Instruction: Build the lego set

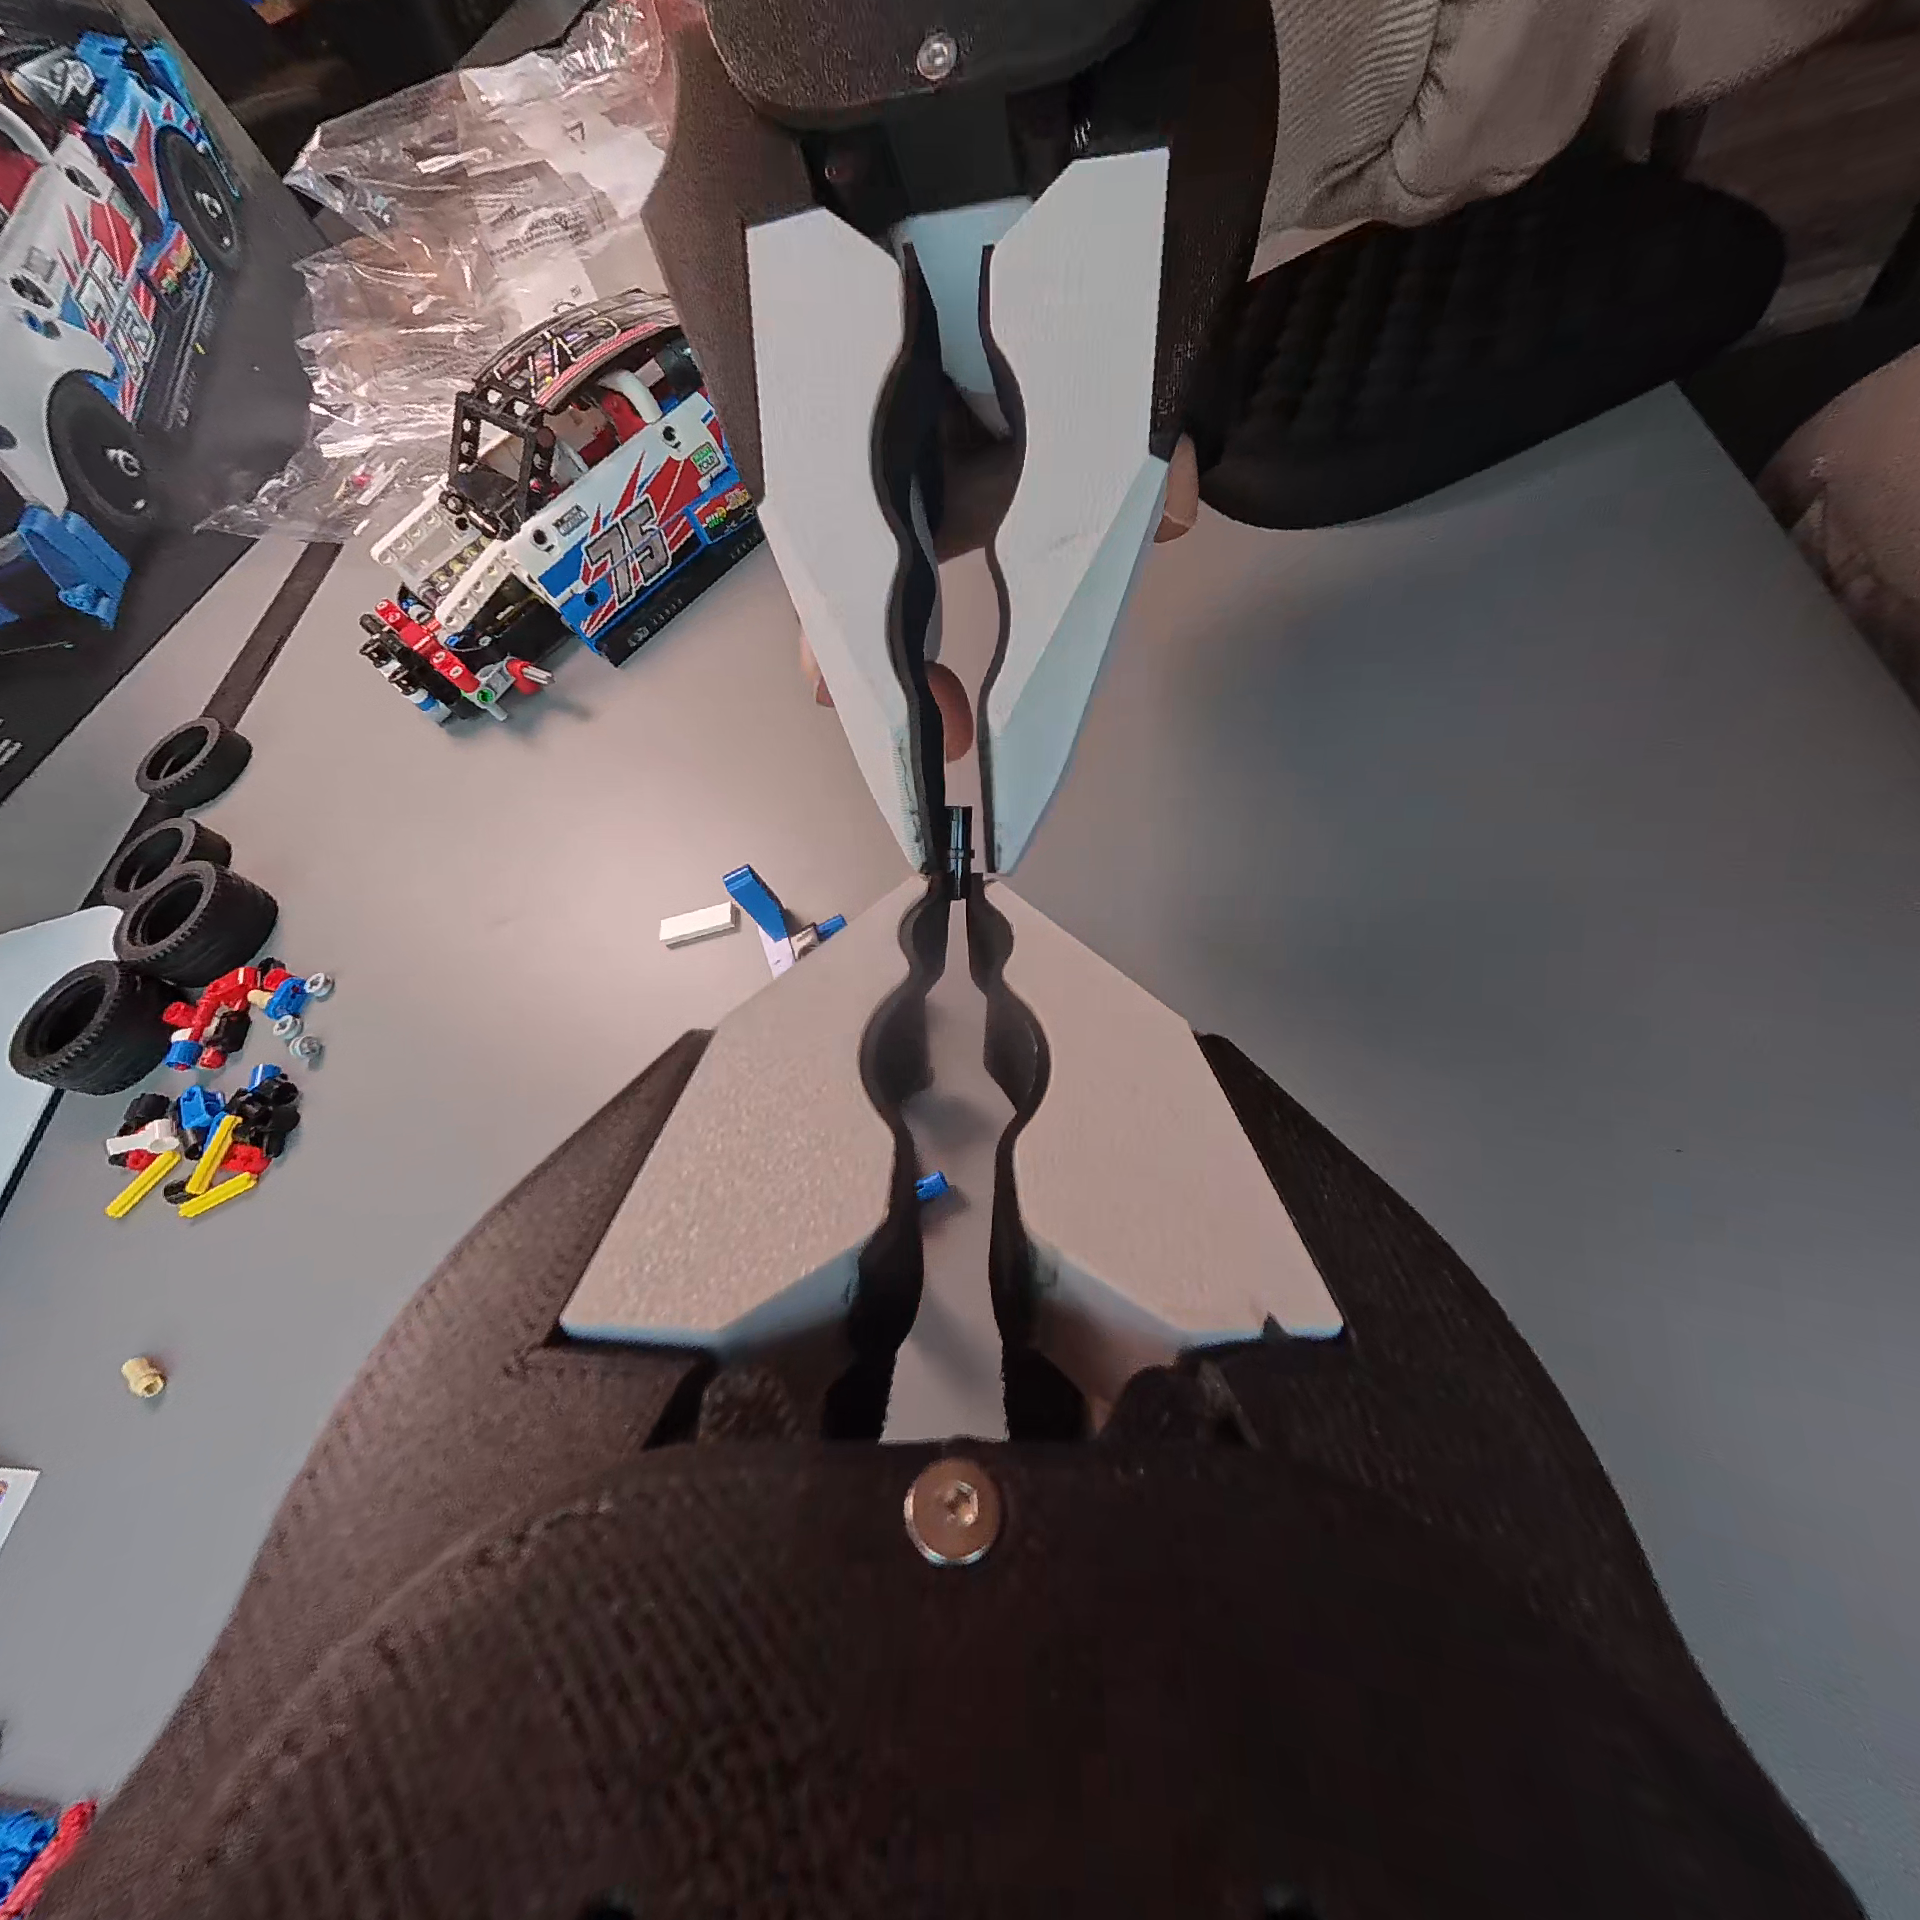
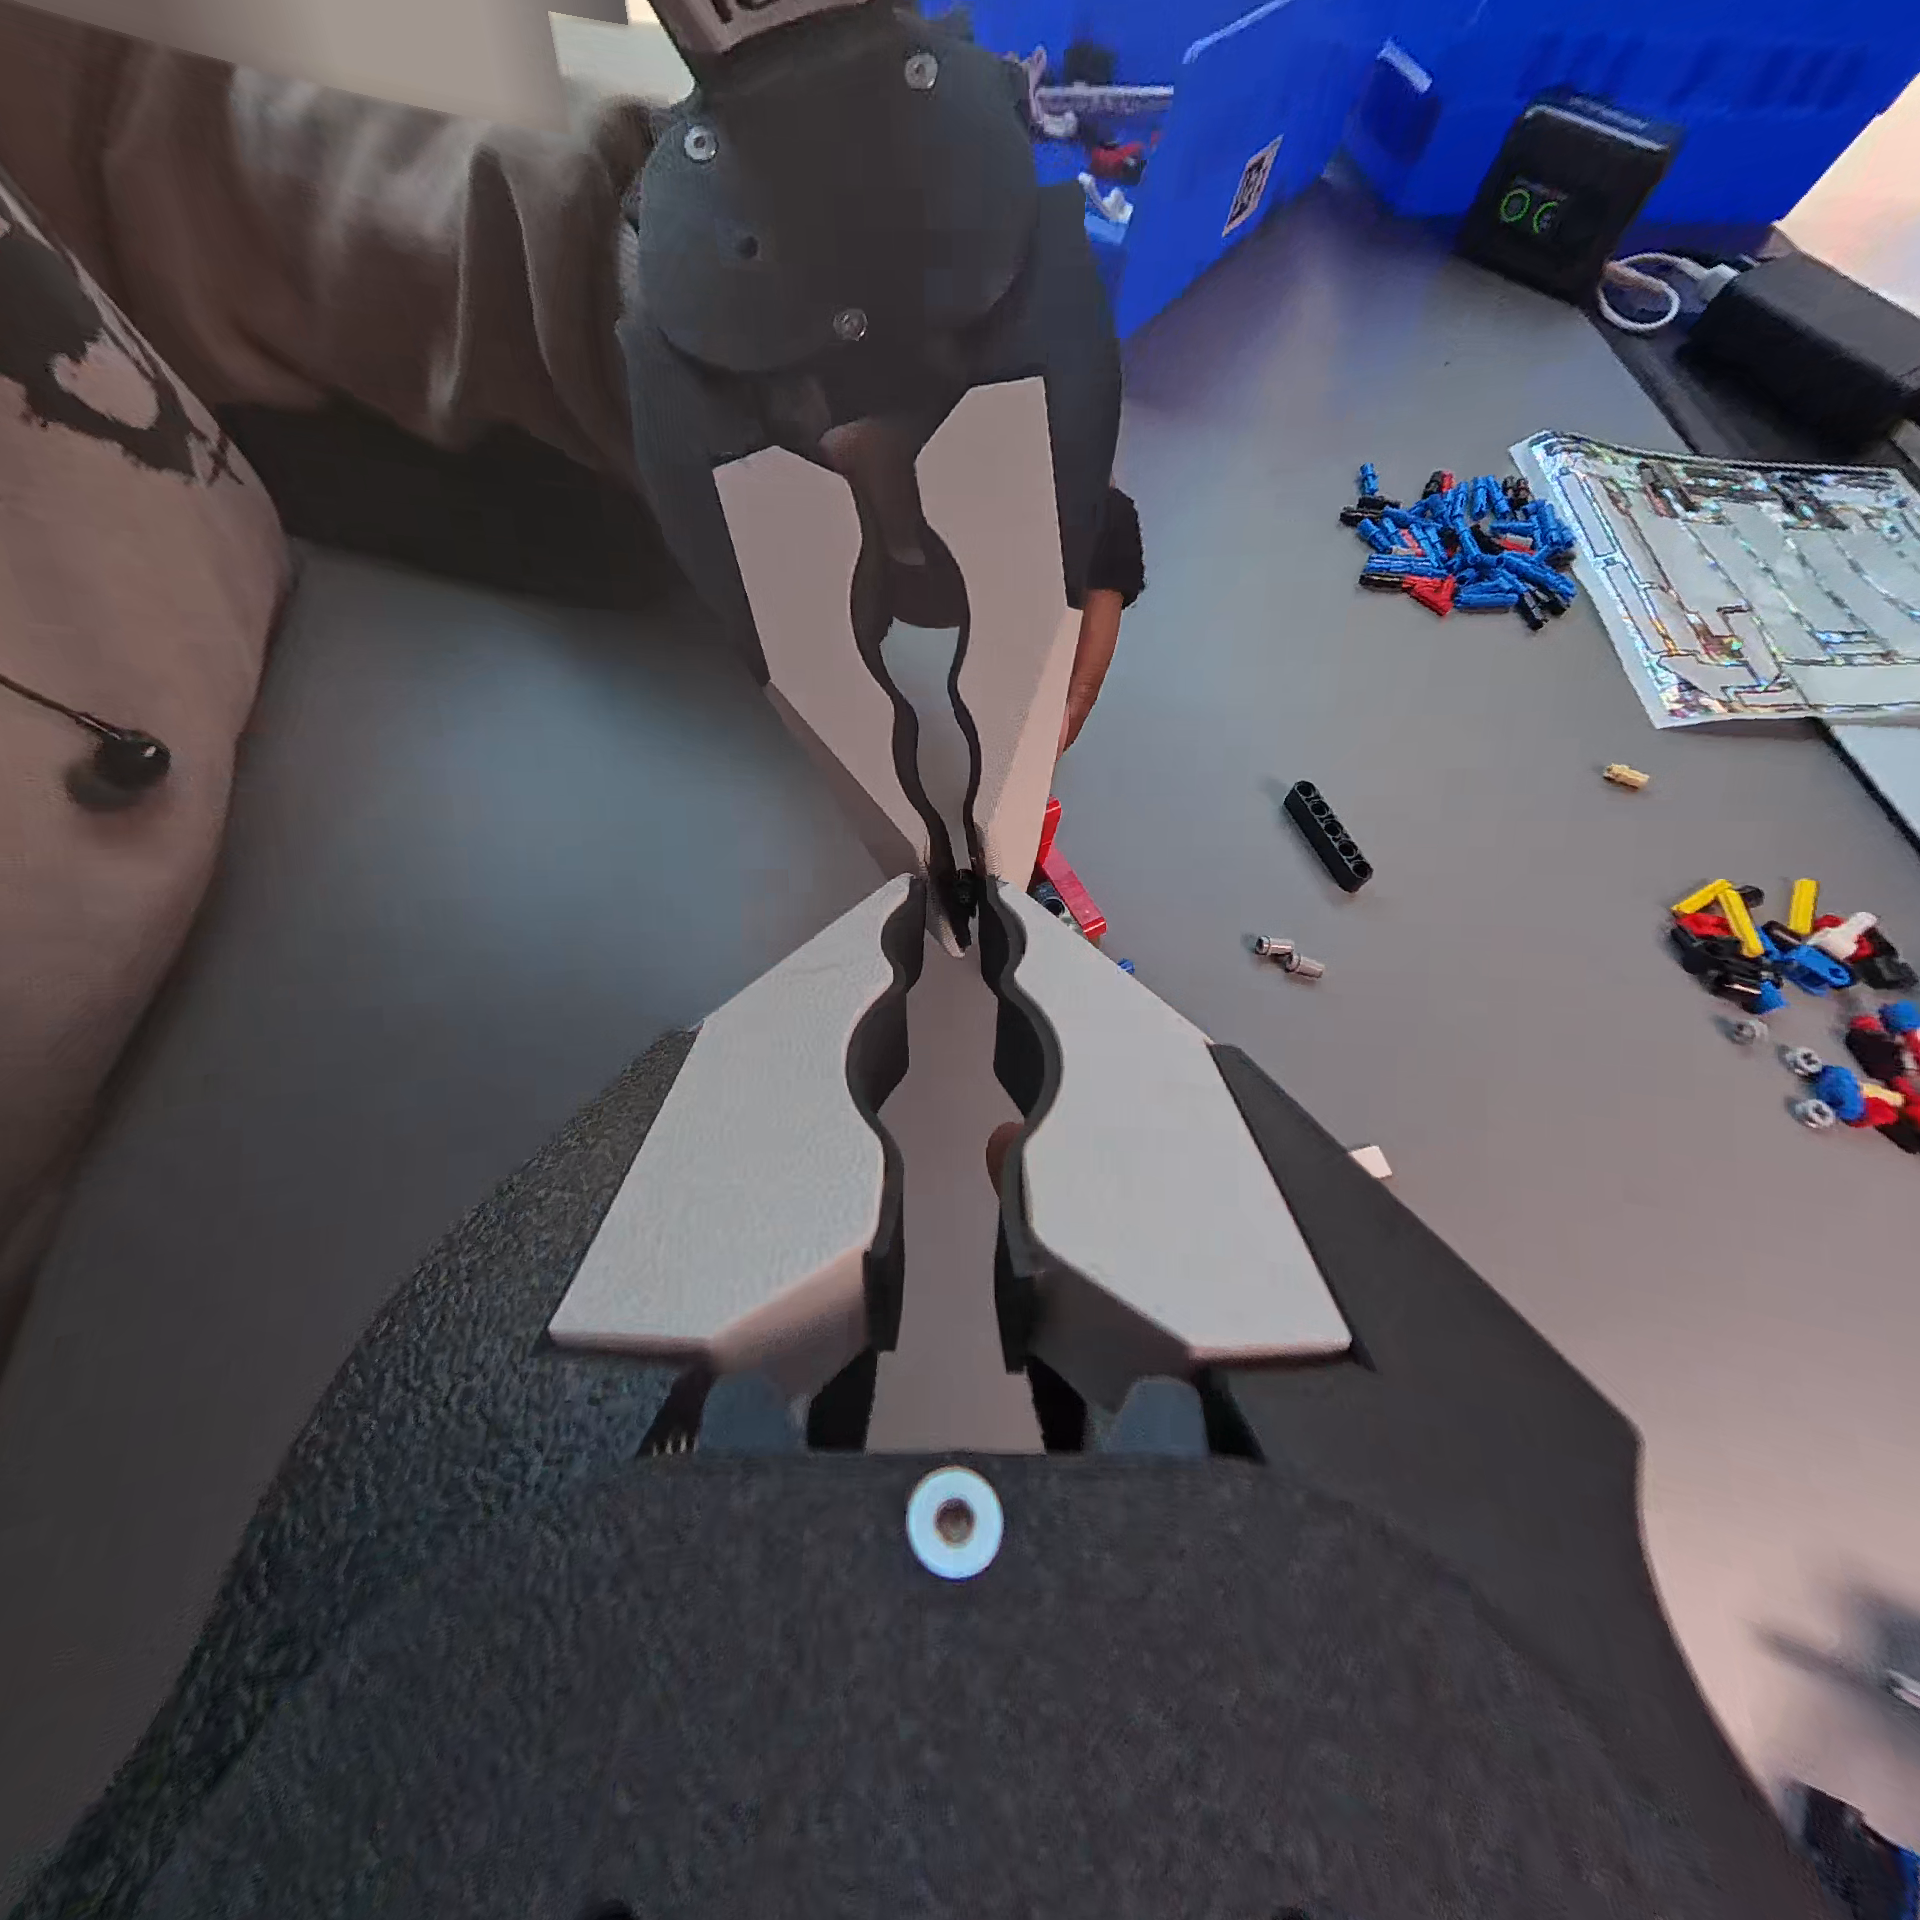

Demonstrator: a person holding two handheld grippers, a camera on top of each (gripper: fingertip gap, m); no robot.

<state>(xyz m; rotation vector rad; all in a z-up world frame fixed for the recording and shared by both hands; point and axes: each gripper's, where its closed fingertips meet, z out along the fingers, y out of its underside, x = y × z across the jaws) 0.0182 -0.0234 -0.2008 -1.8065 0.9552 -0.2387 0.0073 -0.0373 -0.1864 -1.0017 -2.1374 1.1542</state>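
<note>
At the centre of the left wrist view, the left gripper (image 1: 954, 883) and the right gripper (image 1: 956, 847) meet tip to tip above the grey table (image 1: 1455, 831), with a small black pin (image 1: 957, 847) between them. The right gripper comes down from the top of the frame, its 2 fingers pinching the upper part of the pin; the left gripper rises from the bottom of the frame, its fingers drawn close around the pin's lower end, and whether they actually press on it I cannot tell. In the right wrist view the same meeting sits at frame centre, right gripper (image 2: 954, 902) below and left gripper (image 2: 958, 868) above, the pin (image 2: 962, 891) a dark blur between the tips. The partly built race car (image 1: 582, 520) stands in the upper left of the left wrist view, in front of crumpled clear bags (image 1: 468, 260) and beside the set's box (image 1: 94, 312). 4 black tyres (image 1: 192, 920) lie at the left edge, with a heap of red, blue, black and yellow parts (image 1: 213, 1091) just below them. In the right wrist view, a black beam (image 2: 1328, 836) lies right of centre, a pile of blue pins (image 2: 1465, 545) in the upper right, next to a sticker sheet (image 2: 1745, 582).
</note>
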